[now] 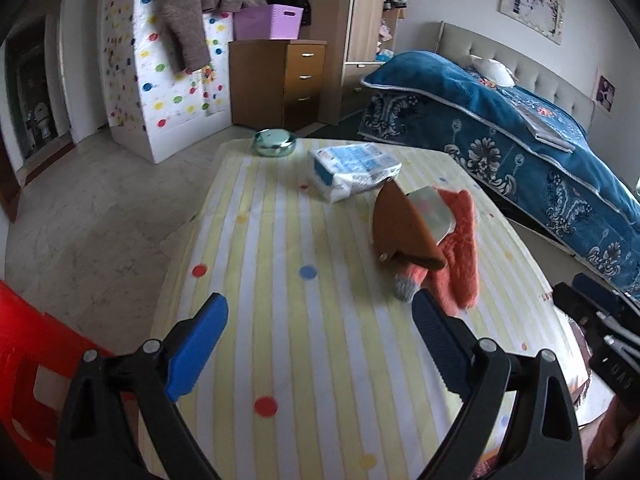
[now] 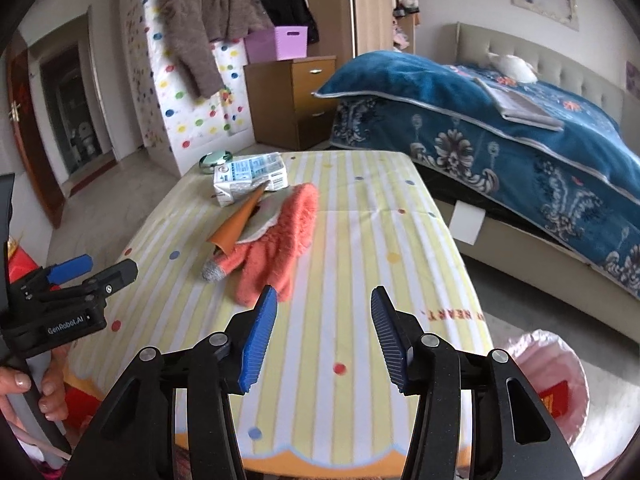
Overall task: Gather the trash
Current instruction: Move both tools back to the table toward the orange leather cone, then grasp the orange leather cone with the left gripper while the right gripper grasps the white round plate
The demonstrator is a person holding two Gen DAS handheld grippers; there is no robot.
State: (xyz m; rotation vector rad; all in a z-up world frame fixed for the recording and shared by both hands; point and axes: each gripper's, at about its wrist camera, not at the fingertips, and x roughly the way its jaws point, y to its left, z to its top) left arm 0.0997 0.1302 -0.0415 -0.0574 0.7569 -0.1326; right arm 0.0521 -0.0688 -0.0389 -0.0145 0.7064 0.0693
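Between the blue pads of the right gripper (image 2: 324, 332) nothing is held; the jaws stand partly apart over bare striped cloth. The left gripper (image 1: 320, 332) is likewise spread wide and empty, its right pad lying just in front of the grey fingertip of the orange glove (image 1: 452, 264).

Beyond the jaws, on the table (image 2: 360, 240), the glove is seen with a brown cone-shaped piece (image 2: 240, 220) resting on it, and a pale flat item is tucked beneath that cone. Farther back a crumpled white and blue packet (image 2: 250, 178) is found, and behind it a small green dish (image 1: 275, 142) near the far edge. What counts as trash is not settled by the pictures; the packet and the cone are judged the likeliest candidates. A pink-lined bin (image 2: 552, 396) is seen on the floor to the right of the table, with something red inside it.

Several risks are judged from here. The glove could be caught together with the cone, since the two are touching, and would then be dragged into the bin. The packet, being soft and slippery, could be squeezed out of a shallow pinch. The cloth itself could be nipped by a low approach and pulled, upsetting the dish. The two grippers are near each other, so a clash is possible.
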